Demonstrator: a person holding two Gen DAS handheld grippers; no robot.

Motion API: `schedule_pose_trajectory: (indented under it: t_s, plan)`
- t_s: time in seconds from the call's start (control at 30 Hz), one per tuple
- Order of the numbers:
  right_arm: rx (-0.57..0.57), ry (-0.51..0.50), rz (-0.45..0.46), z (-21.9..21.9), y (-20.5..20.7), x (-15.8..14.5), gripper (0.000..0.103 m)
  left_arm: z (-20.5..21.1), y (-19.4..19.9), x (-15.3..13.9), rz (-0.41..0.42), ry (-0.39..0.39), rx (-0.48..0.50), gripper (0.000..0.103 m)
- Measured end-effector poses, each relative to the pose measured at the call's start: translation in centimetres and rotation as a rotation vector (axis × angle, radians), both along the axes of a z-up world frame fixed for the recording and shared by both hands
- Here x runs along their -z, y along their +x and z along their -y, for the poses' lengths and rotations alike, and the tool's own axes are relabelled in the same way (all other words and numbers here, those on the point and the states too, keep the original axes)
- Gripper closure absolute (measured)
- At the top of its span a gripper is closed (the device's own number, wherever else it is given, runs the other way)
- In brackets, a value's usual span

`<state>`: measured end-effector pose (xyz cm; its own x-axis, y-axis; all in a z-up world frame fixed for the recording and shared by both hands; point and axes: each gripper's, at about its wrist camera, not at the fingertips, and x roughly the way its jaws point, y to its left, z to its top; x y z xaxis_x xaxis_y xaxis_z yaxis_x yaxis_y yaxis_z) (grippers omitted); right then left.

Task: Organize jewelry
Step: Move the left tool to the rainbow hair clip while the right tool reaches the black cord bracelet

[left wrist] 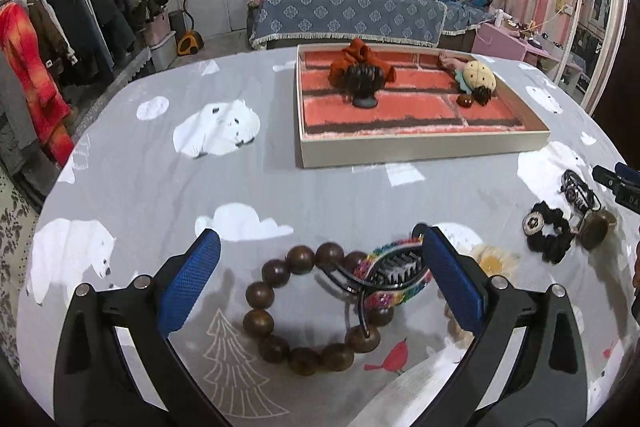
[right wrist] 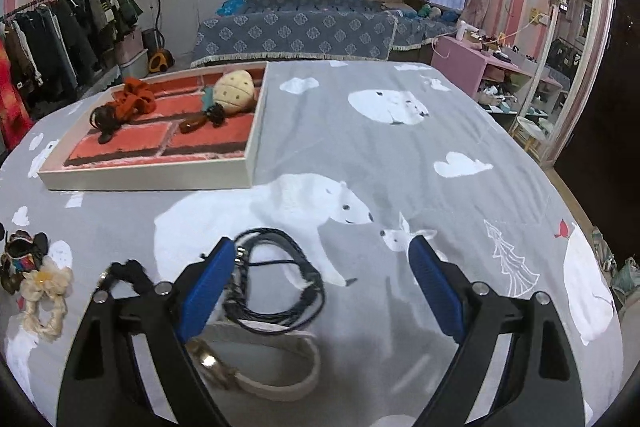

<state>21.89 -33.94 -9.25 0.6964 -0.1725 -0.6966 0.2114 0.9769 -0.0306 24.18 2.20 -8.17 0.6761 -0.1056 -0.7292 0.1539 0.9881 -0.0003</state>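
- Bedroom setup: pink striped walls, a clothes rack on the left, a blue patterned bed (left wrist: pixel 352 13) at the back, and the surface (left wrist: pixel 168 187) up front under a grey polar-bear cloth.
- Left tool (left wrist: pixel 320 259) is spread wide, gripping nothing. It hangs over a brown wooden bead bracelet (left wrist: pixel 304 307), with a rainbow-trimmed black hair claw clip (left wrist: pixel 396 275) lying across the bracelet's right side, right up against the right pad.
- Right tool (right wrist: pixel 322 259) is also wide open and empty. A coiled black braided cord bracelet (right wrist: pixel 276 279) sits just inside its left pad, and a cream-strapped gold wristwatch (right wrist: pixel 256 367) lies nearer the camera.
- My read: both are lining up for a pick, nothing grabbed yet.
- Left side tip: clip and beads overlap, so closing now could grab both. I'd go for the clip's body only and lift straight up so the beads don't drag along.
- Right side: the cord is thin and floppy, so centre it between the pads and pinch the bunched strands, not one loop.
- White shallow tray with a red brick-pattern lining (left wrist: pixel 420 151) sits at the far side of the surface. It holds an orange fabric scrunchie (left wrist: pixel 360 57), a dark claw clip (left wrist: pixel 362 83), a cream dotted plush hair tie (left wrist: pixel 478 75) and a small brown piece (left wrist: pixel 465 101); the front half is free.
- Waiting loose: a black scrunchie with a round charm (left wrist: pixel 548 233) and a cream flower scrunchie (right wrist: pixel 44 291).
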Motion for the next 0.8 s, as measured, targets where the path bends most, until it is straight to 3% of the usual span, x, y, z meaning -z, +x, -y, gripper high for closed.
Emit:
schedule_pose_trajectory:
  t_s: [0.2,0.37,0.8]
  plan:
    - [0.001,0.001,-0.027,0.3,0.5,1.2,0.019,-0.1,-0.4,1.2,-0.022,-0.026,0.007,0.006]
    - [-0.009,0.004,-0.054,0.1,1.0,2.3,0.029,0.1,-0.7,2.0,-0.026,-0.018,0.016,0.006]
    - [-0.009,0.029,-0.072,0.4,1.5,3.2,0.031,1.3,-0.6,2.7,-0.043,-0.014,0.058,0.006]
